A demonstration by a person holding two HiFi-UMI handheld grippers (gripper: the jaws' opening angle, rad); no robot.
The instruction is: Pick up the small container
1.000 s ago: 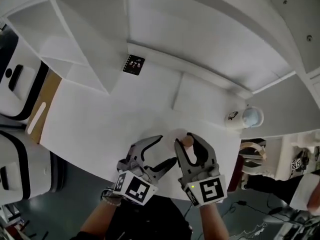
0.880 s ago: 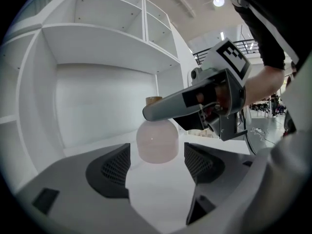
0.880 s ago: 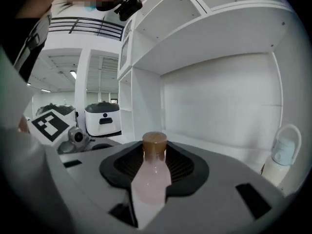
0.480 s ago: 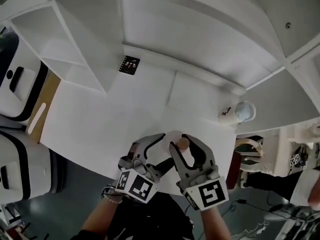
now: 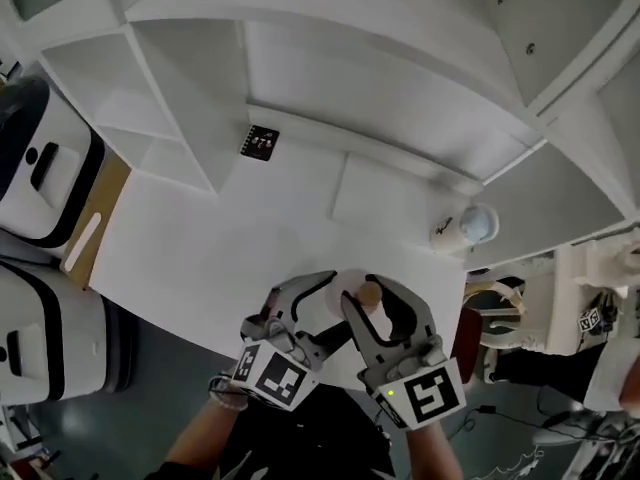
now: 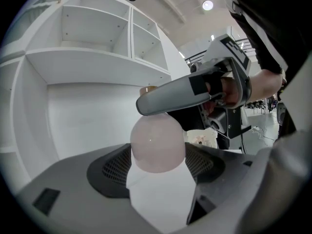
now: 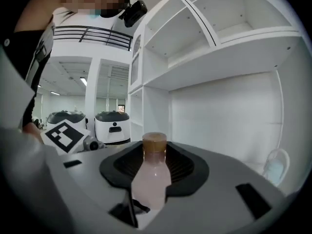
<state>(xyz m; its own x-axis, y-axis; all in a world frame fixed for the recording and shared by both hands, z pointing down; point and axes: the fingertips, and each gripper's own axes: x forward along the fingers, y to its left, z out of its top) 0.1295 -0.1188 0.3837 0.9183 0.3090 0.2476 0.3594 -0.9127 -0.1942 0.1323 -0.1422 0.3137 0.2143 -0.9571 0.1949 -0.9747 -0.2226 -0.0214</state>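
Two grips pin the small pink bottle above the white table, the left gripper closed on its rounded body, the right gripper below its brown cap, so the pickup looks done and next needs only a steady hold.

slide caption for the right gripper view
right claw clamped on a small pink bottle with a brown cap, white shelves behind
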